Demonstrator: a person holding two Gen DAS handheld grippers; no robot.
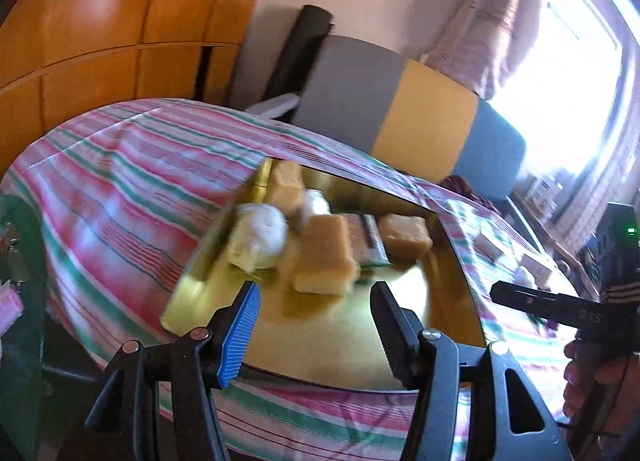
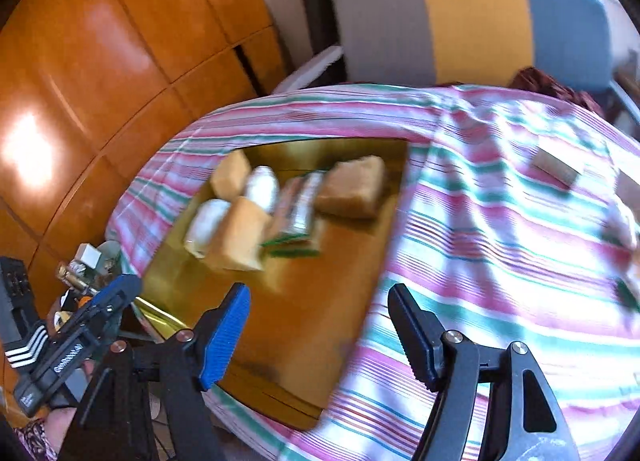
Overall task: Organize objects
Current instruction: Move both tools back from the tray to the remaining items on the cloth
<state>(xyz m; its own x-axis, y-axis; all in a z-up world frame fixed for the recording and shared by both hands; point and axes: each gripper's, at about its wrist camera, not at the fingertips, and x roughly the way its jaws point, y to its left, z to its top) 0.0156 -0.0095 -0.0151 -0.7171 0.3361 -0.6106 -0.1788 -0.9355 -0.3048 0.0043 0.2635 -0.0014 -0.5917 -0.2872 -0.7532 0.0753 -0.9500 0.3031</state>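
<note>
A gold tray [image 1: 420, 321] lies on the striped cloth. It holds tan blocks [image 1: 324, 257], two white rolls [image 1: 260, 237] and green-and-silver packets [image 1: 370, 245], all crowded at its far end. My left gripper [image 1: 314, 293] hovers open over the tray's near part, nothing between its fingers. In the right wrist view the same tray [image 2: 316, 301], a tan block [image 2: 354, 187], a white roll [image 2: 208, 227] and the packets [image 2: 298, 209] show. My right gripper [image 2: 318, 295] stands open and empty above the tray's right edge. Each gripper appears in the other's view: right gripper [image 1: 516, 293], left gripper [image 2: 120, 289].
The pink, green and white striped cloth [image 2: 500, 229] covers the surface; small boxes [image 2: 556, 167] [image 1: 536, 269] lie on it to the right of the tray. Clutter [image 2: 88, 261] sits beside the left edge. A grey-yellow-blue chair back [image 2: 472, 17] and an orange wardrobe [image 2: 100, 61] stand behind.
</note>
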